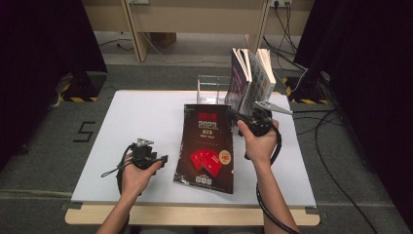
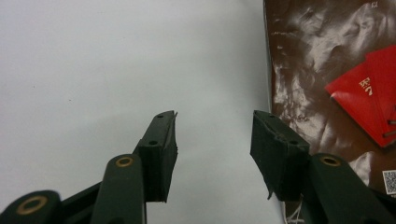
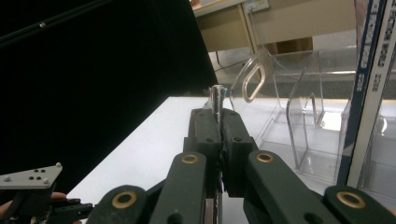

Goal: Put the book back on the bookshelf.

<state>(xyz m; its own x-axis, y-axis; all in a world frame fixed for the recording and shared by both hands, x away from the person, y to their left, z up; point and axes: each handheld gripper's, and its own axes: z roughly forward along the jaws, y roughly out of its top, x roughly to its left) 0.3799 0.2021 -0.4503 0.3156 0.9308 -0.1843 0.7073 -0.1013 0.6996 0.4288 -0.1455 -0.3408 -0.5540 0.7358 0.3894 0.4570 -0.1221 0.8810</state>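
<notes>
A dark brown book (image 1: 207, 146) with red cards on its glossy cover lies in the middle of the white table (image 1: 141, 117). My right gripper (image 1: 234, 117) is at the book's far right corner, shut on the cover's edge. In the right gripper view that thin edge (image 3: 218, 95) sticks up between the closed pads of the right gripper (image 3: 219, 122). My left gripper (image 1: 162, 160) rests low on the table just left of the book. The left gripper (image 2: 215, 135) is open with bare table between its jaws, and the book (image 2: 327, 70) lies to its right.
A clear acrylic rack (image 1: 212, 87) with dividers stands at the table's far edge. Two books (image 1: 251, 78) lean upright in its right part, close behind the right gripper. Cables run over the floor at the right.
</notes>
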